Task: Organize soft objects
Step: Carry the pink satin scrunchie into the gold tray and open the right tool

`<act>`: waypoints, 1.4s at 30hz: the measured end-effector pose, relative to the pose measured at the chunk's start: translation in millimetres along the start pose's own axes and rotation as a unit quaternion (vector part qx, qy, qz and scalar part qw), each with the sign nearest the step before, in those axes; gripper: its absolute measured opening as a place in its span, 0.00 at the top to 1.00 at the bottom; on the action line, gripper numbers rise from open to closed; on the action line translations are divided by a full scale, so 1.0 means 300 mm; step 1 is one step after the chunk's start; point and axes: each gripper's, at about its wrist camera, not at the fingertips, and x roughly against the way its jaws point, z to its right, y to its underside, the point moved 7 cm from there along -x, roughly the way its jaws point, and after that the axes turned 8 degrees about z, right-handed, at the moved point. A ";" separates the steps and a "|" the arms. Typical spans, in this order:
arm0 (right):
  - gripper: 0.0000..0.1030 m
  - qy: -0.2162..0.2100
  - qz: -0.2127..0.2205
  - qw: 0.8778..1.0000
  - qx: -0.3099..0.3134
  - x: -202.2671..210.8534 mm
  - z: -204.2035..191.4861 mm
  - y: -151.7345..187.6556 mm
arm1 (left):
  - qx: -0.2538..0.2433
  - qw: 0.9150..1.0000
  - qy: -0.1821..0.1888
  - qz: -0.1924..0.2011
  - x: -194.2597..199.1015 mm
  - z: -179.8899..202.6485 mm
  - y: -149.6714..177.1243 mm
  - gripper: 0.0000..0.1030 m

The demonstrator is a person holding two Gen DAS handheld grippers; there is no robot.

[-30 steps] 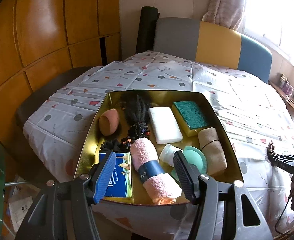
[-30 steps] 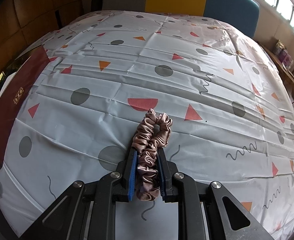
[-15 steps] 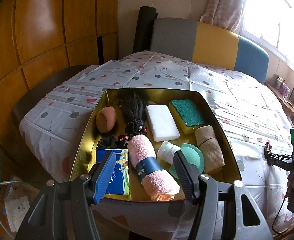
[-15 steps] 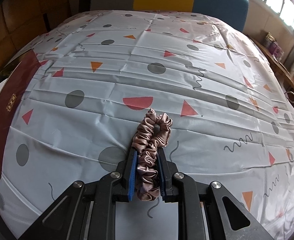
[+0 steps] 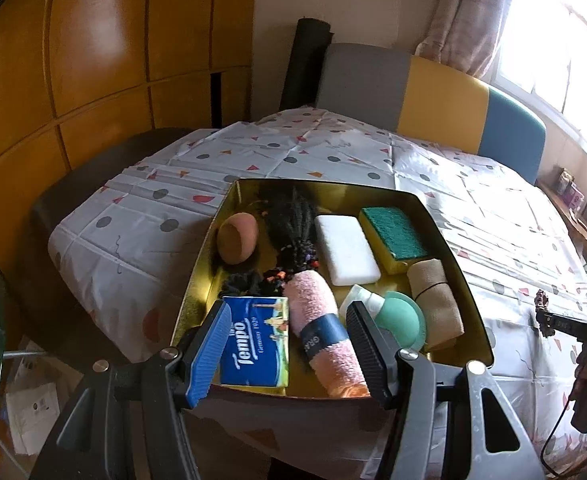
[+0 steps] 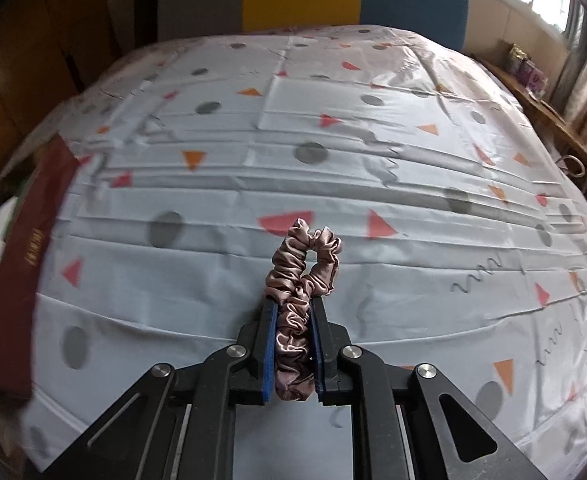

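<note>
Scrunchie clamped in right gripper, left gripper empty over tray.
Left wrist view: left gripper [image 5: 287,340] spread wide, grasping nothing, above near end of gold tray [image 5: 449,236] holding tissue pack [image 5: 255,346], pink towel roll [image 5: 325,332], sponges. Right wrist view: right gripper [image 6: 292,312] squeezed tight on pink scrunchie [image 6: 299,280], over patterned tablecloth [image 6: 373,184], right of tray.

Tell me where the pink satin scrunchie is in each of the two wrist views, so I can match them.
Left wrist view: the scrunchie is only a small dark bit at the far right edge, at the tip of the right gripper.
Right wrist view: low centre, the scrunchie is pinched between the pads.
Shared landmark: the patterned tablecloth.
</note>
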 end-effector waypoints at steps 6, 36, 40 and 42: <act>0.86 -0.040 0.025 0.999 0.021 0.055 -0.130 -0.029 | 0.004 1.000 -0.004 -0.002 -0.004 -0.014 0.006 0.41; 0.81 -0.259 -0.039 0.952 0.160 0.028 -1.112 -0.116 | 0.022 0.999 -0.039 -0.024 -0.047 -0.132 0.039 0.41; 0.74 -0.225 -0.037 0.955 0.190 -0.029 -1.123 -0.086 | 0.020 0.999 -0.038 -0.023 -0.052 -0.124 0.031 0.41; 0.71 -0.224 -0.032 0.955 0.190 -0.025 -1.115 -0.084 | 0.017 0.999 -0.036 -0.022 -0.051 -0.116 0.028 0.41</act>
